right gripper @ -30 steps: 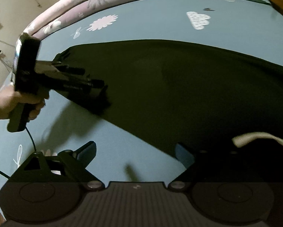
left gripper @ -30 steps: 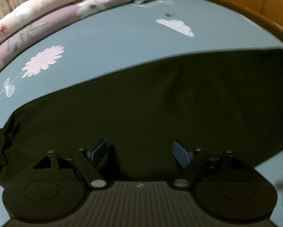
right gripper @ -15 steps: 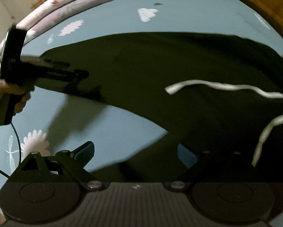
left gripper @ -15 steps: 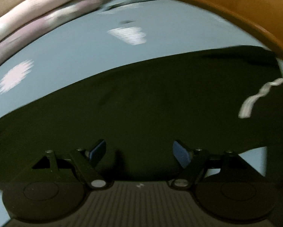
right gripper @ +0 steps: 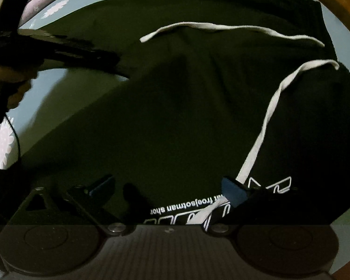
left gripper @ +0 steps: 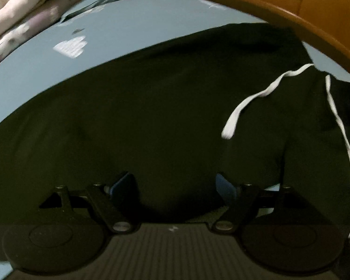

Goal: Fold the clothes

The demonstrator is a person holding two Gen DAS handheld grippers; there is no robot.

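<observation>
A black garment point(left gripper: 163, 116) with white drawstrings point(left gripper: 256, 98) lies spread on the blue flowered bedsheet point(left gripper: 128, 23). My left gripper point(left gripper: 175, 184) hovers low over the cloth, open, with nothing between its blue pads. In the right wrist view the same garment point(right gripper: 175, 116) fills the frame, two drawstrings point(right gripper: 268, 121) trail across it, and white printed lettering point(right gripper: 182, 206) shows near the bottom. My right gripper point(right gripper: 168, 189) is open just above that lettering. The left gripper point(right gripper: 114, 66), held by a hand point(right gripper: 9, 77), reaches in from the left at the garment's edge.
A wooden bed frame point(left gripper: 268, 7) curves along the far right side, also the wooden bed frame point(right gripper: 343, 7) in the right view. Floral bedding rolls point(left gripper: 16, 23) lie at the far left. A thin cable point(right gripper: 16, 140) hangs from the left gripper's handle over the sheet.
Both grippers have moved along the garment toward its drawstring end. The drawstrings and the printed lettering have come into view. Both stay open.
</observation>
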